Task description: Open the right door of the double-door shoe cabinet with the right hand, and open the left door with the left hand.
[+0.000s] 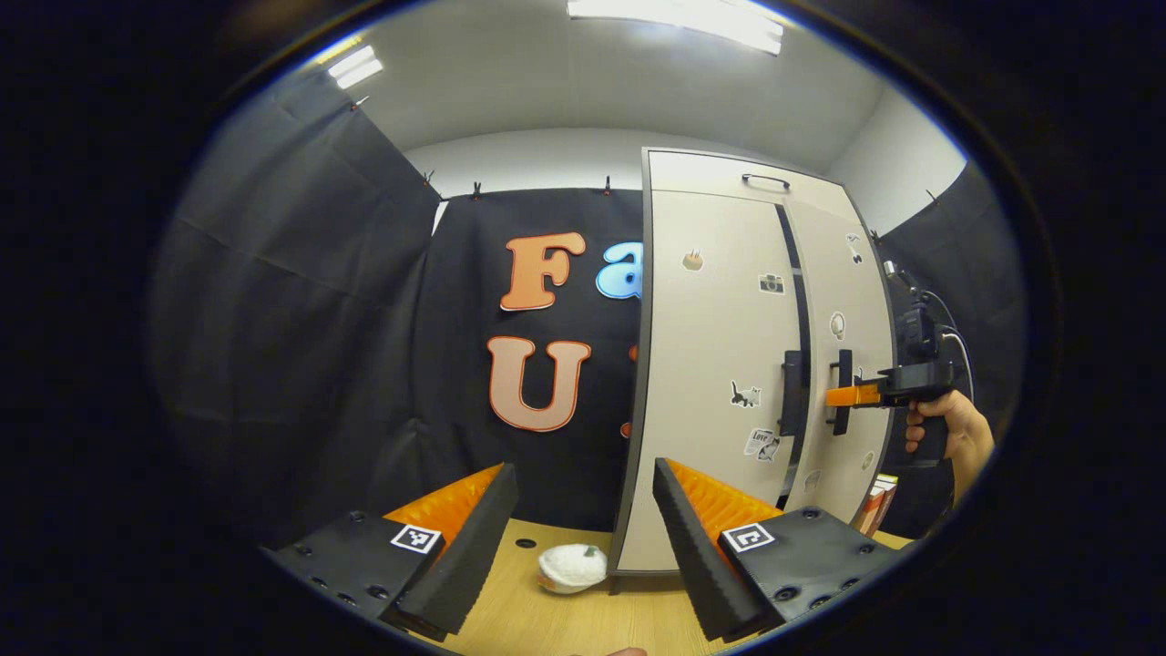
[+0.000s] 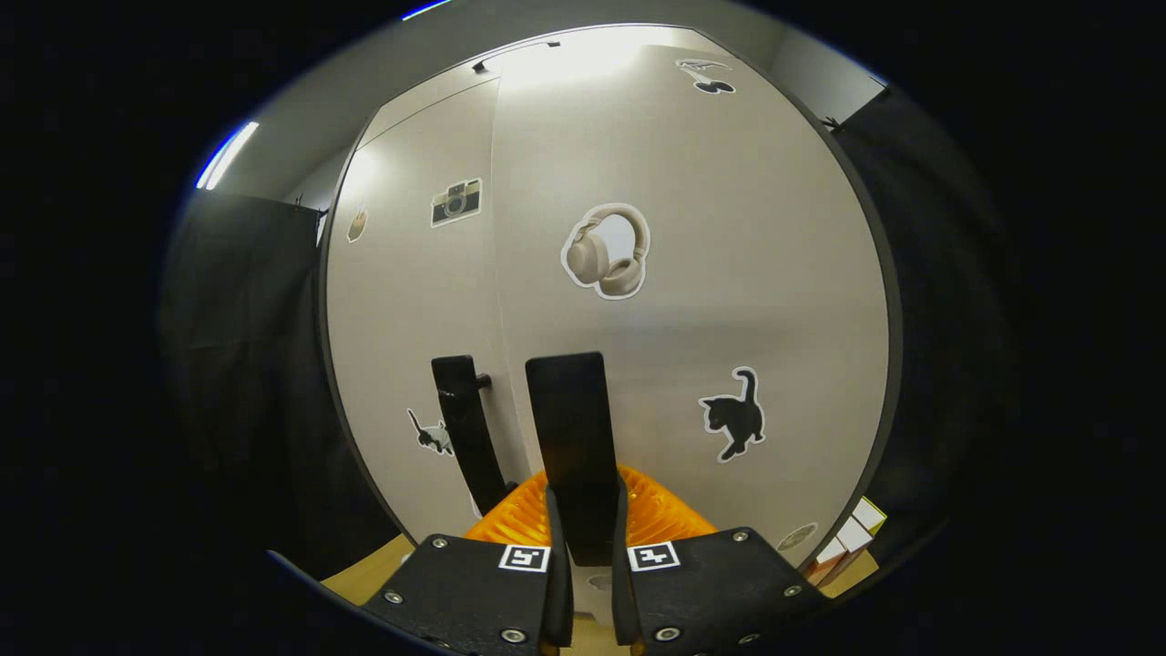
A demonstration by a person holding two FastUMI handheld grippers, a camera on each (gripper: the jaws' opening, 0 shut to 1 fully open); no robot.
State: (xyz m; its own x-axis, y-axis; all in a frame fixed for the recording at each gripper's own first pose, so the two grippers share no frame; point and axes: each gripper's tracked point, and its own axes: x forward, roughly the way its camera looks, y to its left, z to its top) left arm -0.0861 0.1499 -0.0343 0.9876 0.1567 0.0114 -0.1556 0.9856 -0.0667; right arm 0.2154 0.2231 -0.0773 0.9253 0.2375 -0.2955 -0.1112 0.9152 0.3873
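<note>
The tall pale shoe cabinet (image 1: 710,228) stands on a wooden table, right of centre in the left gripper view. Its left door (image 1: 710,346) and right door (image 1: 852,301) each carry a black vertical handle, with a dark strip between the doors. My left gripper (image 1: 583,474) is open, low and well short of the cabinet's left edge. A hand (image 1: 956,433) holds my right gripper (image 1: 852,395) at the right door's handle (image 1: 843,392). In the right gripper view, my right gripper (image 2: 583,510) is shut on that handle (image 2: 569,419). The left door's handle (image 2: 463,419) stands free beside it.
A small white round object (image 1: 572,567) lies on the wooden table (image 1: 547,620) just left of the cabinet's foot. Several small boxes (image 2: 847,538) sit against the cabinet's right side. Black cloth walls close in the booth behind and on both sides.
</note>
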